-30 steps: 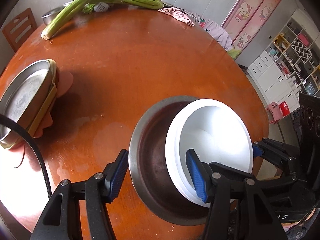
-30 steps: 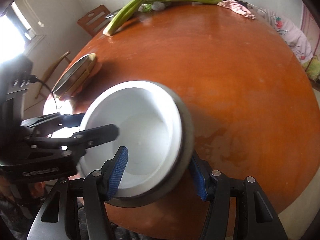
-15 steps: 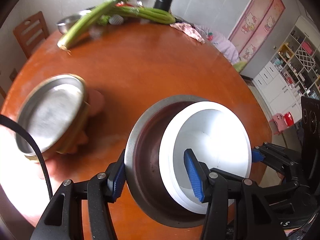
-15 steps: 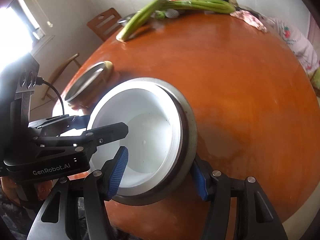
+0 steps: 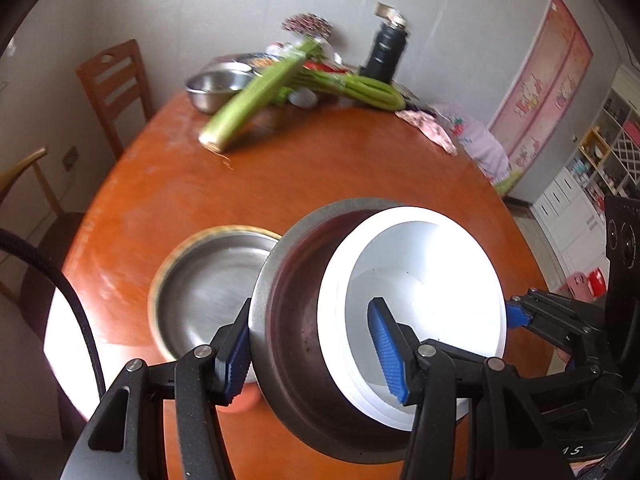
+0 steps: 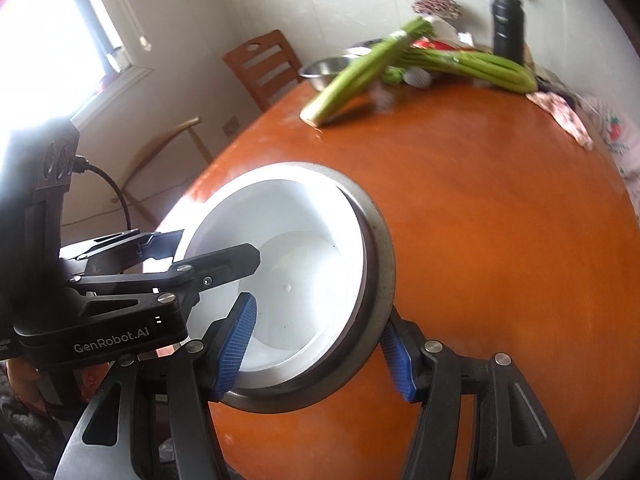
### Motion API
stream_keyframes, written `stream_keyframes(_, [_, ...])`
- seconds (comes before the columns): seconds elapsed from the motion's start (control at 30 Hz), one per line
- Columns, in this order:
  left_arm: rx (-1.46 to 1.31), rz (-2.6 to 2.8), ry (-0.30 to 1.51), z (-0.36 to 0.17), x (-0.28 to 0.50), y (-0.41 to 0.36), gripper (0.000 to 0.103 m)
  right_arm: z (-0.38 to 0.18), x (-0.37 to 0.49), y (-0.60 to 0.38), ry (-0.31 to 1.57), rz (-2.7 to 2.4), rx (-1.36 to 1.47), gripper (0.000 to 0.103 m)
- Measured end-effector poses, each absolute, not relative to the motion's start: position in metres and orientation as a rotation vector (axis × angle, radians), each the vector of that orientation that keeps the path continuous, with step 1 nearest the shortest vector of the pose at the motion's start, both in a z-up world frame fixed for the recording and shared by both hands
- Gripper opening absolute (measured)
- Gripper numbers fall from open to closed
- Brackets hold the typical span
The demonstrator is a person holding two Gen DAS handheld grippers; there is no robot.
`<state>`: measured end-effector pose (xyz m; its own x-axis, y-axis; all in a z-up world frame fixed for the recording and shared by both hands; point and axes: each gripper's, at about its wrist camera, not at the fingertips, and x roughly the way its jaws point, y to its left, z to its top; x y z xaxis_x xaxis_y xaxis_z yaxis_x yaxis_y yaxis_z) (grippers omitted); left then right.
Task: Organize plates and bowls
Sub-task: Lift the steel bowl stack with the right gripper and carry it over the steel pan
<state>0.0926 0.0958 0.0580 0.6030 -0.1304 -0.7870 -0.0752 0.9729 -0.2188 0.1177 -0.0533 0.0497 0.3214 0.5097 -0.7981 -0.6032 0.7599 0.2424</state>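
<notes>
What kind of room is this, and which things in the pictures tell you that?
Most likely a dining area in a family home. A round wooden table carries celery stalks and a steel bowl, wooden chairs stand by the wall, and white storage shelves fill the far side.

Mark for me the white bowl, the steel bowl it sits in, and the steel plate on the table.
white bowl [image 5: 416,280]: left wrist view, inner wall.
steel bowl [image 5: 296,320]: left wrist view, dark inner wall left of the white bowl.
steel plate [image 5: 204,292]: left wrist view, bare flat centre.
</notes>
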Motion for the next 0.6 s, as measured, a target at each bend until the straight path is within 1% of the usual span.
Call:
stream_keyframes(0.33, [-0.303,0.048,0.891,0.069,0.100,0.161,0.054,0.062,0.142,0.014,0.995,0.819,-0.169,0.063])
stream_keyframes(0.6, [-0.334,0.079,0.928,0.046,0.113,0.191,0.054,0.040,0.161,0.052,1.054,0.846,-0.198,0.063])
